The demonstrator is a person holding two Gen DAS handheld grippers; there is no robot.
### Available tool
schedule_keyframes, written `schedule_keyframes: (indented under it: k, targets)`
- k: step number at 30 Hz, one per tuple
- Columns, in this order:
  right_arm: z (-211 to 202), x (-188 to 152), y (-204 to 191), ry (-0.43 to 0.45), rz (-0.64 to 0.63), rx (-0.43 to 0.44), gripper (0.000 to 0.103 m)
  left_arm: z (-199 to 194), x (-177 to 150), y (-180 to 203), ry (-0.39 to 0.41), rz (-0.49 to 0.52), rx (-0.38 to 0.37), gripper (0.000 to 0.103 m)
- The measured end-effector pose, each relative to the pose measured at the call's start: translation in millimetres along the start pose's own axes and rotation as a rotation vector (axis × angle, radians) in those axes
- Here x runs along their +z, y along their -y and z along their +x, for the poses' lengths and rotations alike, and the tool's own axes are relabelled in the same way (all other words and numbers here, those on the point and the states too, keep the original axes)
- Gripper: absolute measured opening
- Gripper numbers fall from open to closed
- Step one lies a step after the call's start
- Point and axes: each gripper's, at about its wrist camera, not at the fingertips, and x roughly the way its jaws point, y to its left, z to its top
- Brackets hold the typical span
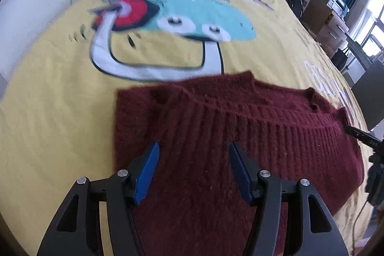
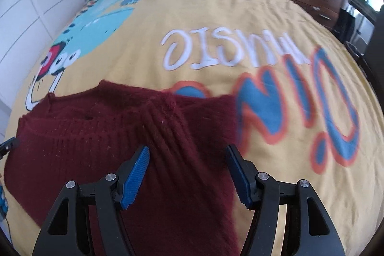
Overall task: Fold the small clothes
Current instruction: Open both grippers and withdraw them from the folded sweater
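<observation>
**Both grippers spread over the knit on the bed**

Your dark red ribbed knit sweater (image 1: pixel 240 136) lies partly folded on the yellow cartoon-printed bedspread (image 1: pixel 48 124), near its close edge. Your left gripper (image 1: pixel 194 157) hangs over the sweater's left part, blue pads (image 1: pixel 148 172) spread apart with only fabric below them, nothing pinched. Your right gripper (image 2: pixel 187 161) hangs over the sweater's right edge, jaws likewise spread and gripping nothing; its right-hand pad sits above the line where the knit meets the bedspread.
</observation>
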Motion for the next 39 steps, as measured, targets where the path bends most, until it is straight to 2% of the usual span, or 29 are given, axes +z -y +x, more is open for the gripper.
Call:
schedule_keyframes:
  k: [5, 8, 11, 16, 20, 23, 26, 28, 33, 39]
  targets:
    - [-42.8, -22.3, -29.5, 0.077, -0.096, 0.033, 0.068, -30.6, -16.2, 13.3, 0.057, -0.001, -0.008, 0.055]
    - [-52.4, -46.8, -53.4, 0.077, -0.157, 0.064, 0.068, -31.8, -28.3, 20.4, 0.065, 0.0, 0.013, 0.055]
    - [-43.2, -66.4, -62.5, 0.039, -0.175, 0.059, 0.068, -28.5, -45.3, 22.8, 0.061, 0.013, 0.047, 0.055]
    - [-23.8, -88.9, -35.7, -0.027, -0.066, 0.054, 0.068, -17.9, -71.5, 16.6, 0.007, 0.008, 0.068, 0.055]
    - [-36.6, -91.1, -30.6, -0.009, -0.07, 0.035, 0.068, -31.5, -75.4, 12.1, 0.023, -0.015, 0.04, 0.055]
    - [-44.1, -90.4, -31.6, 0.002, -0.071, 0.027, 0.068, -37.6, -74.8, 5.3, 0.044, -0.041, 0.048, 0.055]
    - [-32.6, -97.4, -26.0, -0.055, -0.055, 0.019, 0.068, -24.3, -78.8, 6.3, -0.018, -0.03, 0.047, 0.055]
    - [-27.7, -104.4, -21.3, -0.087, -0.042, 0.014, 0.068, -24.5, -84.2, 11.9, -0.017, -0.005, 0.064, 0.055]
    - [-46.8, -111.6, -17.5, -0.065, -0.033, 0.018, 0.068, -39.3, -89.3, 8.4, 0.004, -0.05, 0.05, 0.055]
    - [-66.8, -119.8, -13.9, -0.042, -0.022, 0.009, 0.068, -58.3, -99.2, 16.6, 0.033, -0.025, 0.082, 0.055]
